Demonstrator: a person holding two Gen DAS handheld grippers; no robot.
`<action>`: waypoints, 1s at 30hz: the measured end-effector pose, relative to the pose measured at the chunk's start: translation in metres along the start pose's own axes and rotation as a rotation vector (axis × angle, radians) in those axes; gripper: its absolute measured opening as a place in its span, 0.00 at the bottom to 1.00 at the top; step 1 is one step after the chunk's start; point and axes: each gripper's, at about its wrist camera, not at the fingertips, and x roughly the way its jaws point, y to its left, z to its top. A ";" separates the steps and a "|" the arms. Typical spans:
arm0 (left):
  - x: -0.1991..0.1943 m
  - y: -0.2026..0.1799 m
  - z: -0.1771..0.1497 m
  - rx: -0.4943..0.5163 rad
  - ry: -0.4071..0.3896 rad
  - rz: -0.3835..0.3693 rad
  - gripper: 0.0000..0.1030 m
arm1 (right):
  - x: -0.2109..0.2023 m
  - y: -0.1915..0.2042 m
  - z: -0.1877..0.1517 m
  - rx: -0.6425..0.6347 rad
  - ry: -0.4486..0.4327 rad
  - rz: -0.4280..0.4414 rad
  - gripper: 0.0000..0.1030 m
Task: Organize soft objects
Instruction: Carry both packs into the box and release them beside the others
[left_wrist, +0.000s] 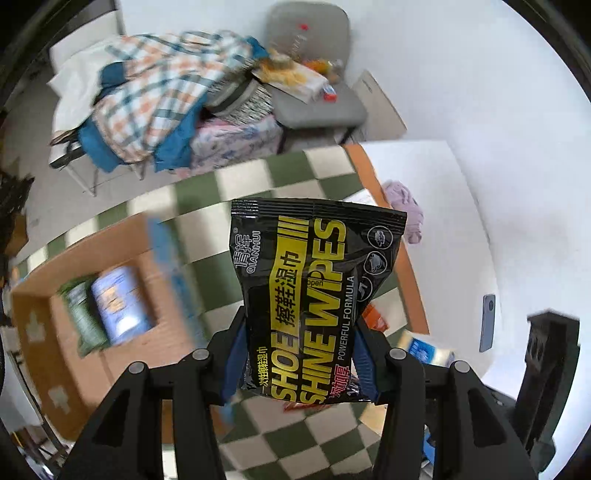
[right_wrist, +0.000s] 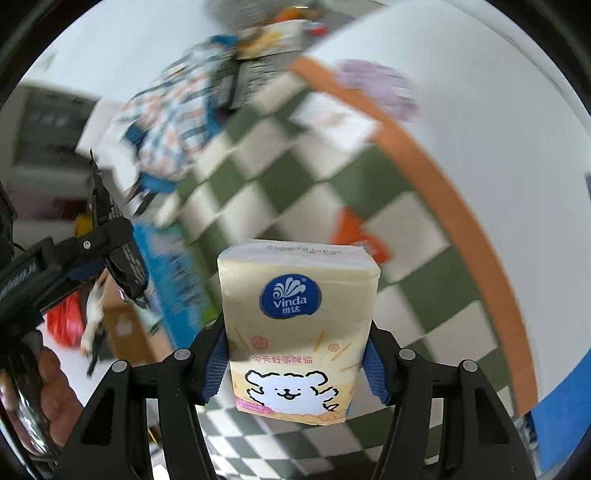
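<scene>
My left gripper (left_wrist: 299, 363) is shut on a black and yellow shoe wipes pack (left_wrist: 314, 291) and holds it above the green and white checked mat (left_wrist: 236, 184). My right gripper (right_wrist: 295, 365) is shut on a cream Vinda tissue pack (right_wrist: 299, 325), also held above the mat (right_wrist: 258, 177). The left gripper with its black pack shows at the left of the right wrist view (right_wrist: 92, 251). An open cardboard box (left_wrist: 55, 354) at the left holds a blue pack (left_wrist: 118, 306) and a green pack (left_wrist: 83, 317).
A purple cloth (left_wrist: 404, 208) lies at the mat's orange edge. An orange packet (right_wrist: 358, 236) lies on the mat. A grey chair (left_wrist: 317, 99) with clutter and a pile of checked bedding (left_wrist: 159, 96) stand beyond. A phone (left_wrist: 487, 323) lies on the white floor.
</scene>
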 end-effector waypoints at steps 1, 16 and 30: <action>-0.010 0.010 -0.007 -0.013 -0.010 0.002 0.46 | -0.002 0.016 -0.004 -0.034 0.006 0.013 0.62; -0.059 0.238 -0.066 -0.300 -0.046 0.209 0.46 | 0.072 0.256 -0.030 -0.448 0.102 -0.028 0.62; 0.026 0.341 -0.044 -0.372 0.132 0.256 0.47 | 0.170 0.315 -0.004 -0.587 0.108 -0.326 0.62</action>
